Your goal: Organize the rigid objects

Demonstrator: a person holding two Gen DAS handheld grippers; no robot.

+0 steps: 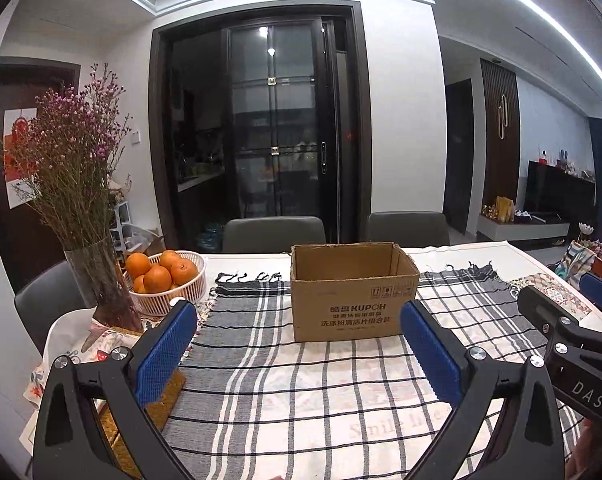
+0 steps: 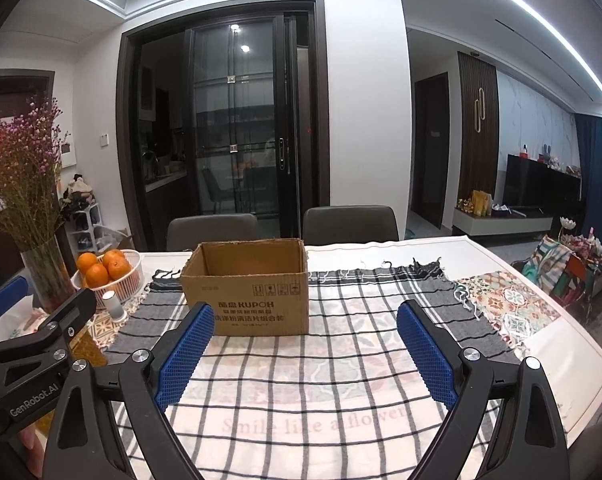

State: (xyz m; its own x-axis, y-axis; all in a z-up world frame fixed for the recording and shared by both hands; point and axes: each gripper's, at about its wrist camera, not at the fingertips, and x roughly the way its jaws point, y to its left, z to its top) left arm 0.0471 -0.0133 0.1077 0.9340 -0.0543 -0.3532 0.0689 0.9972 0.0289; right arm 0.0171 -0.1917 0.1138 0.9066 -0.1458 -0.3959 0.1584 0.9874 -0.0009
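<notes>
An open brown cardboard box (image 1: 353, 296) printed KUPOH stands upright on the checked cloth (image 1: 301, 392), just beyond both grippers; it also shows in the right wrist view (image 2: 247, 292). My left gripper (image 1: 301, 320) is open and empty, its blue pads wide apart in front of the box. My right gripper (image 2: 307, 318) is open and empty, its left pad overlapping the box's lower front corner in the image. The right gripper's body shows at the right edge of the left wrist view (image 1: 569, 344). The box's inside floor is hidden.
A white basket of oranges (image 1: 169, 280) and a glass vase of dried purple flowers (image 1: 101, 284) stand at the left. A small white cylinder (image 2: 115, 306) stands by the basket. Two grey chairs (image 1: 275, 234) sit behind the table. The table's right edge (image 2: 573, 336) is near.
</notes>
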